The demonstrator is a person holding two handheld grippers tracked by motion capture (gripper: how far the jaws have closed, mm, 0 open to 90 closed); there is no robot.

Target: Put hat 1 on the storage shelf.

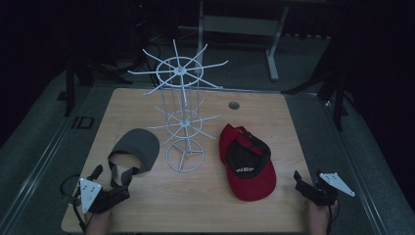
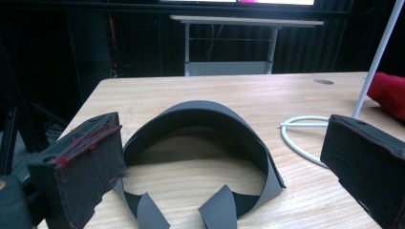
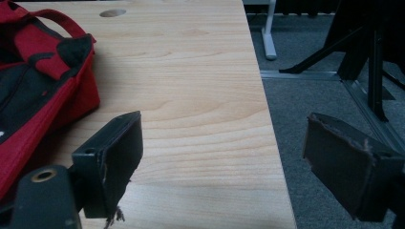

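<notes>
A grey visor [image 1: 135, 148], a white wire rack [image 1: 181, 117] and a red cap [image 1: 247, 164] are laid on the table [image 1: 274, 117]. The left gripper [image 1: 113, 182] and the right gripper [image 1: 297, 179] are both held wide apart.

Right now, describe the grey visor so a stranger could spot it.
Find the white wire rack mid-table. The grey visor lies just left of its ring base, ahead of the left gripper. Unlike the red cap, it has no crown.

A wooden table [image 1: 147, 105] with a round hole [image 1: 234, 105] near its far edge was seen on grey carpet [image 1: 39, 142]. Beyond it, a white-legged desk frame [image 1: 272, 49] and black stands [image 1: 337, 93] were visible in darkness.
</notes>
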